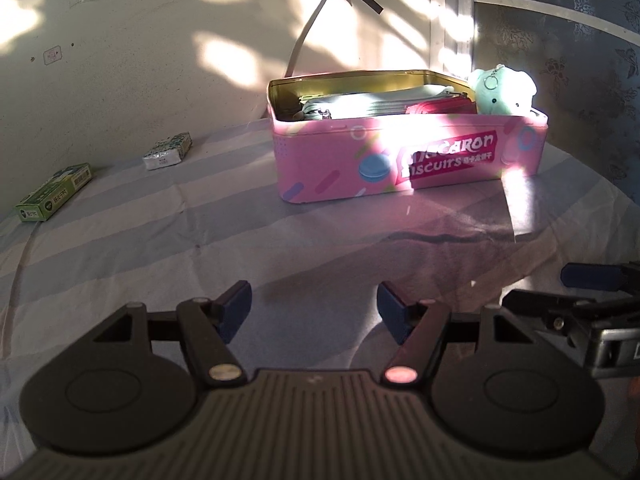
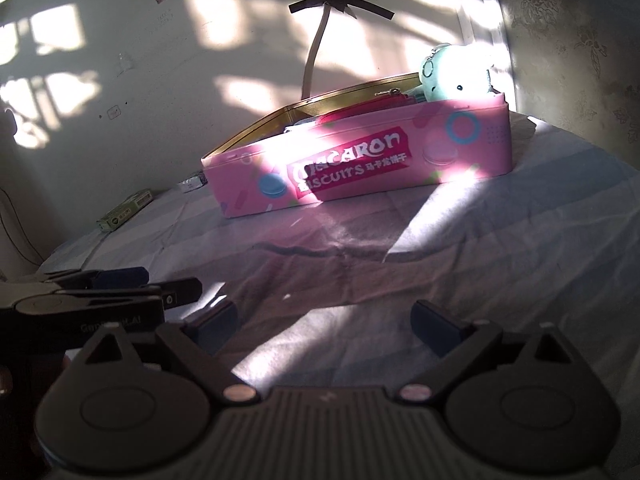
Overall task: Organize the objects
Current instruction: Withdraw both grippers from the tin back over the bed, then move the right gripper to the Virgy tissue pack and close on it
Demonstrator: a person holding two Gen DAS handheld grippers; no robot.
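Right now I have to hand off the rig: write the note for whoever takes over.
Left gripper: open, empty, low over the striped cloth.
Right gripper: open, empty, beside it.
Pink biscuit tin: lid off, already holding the mint plush, a red pouch and a grey pouch.
Left out: green box and small white packet, both on the cloth near the wall, to the tin's left.
Probably those two go in next.
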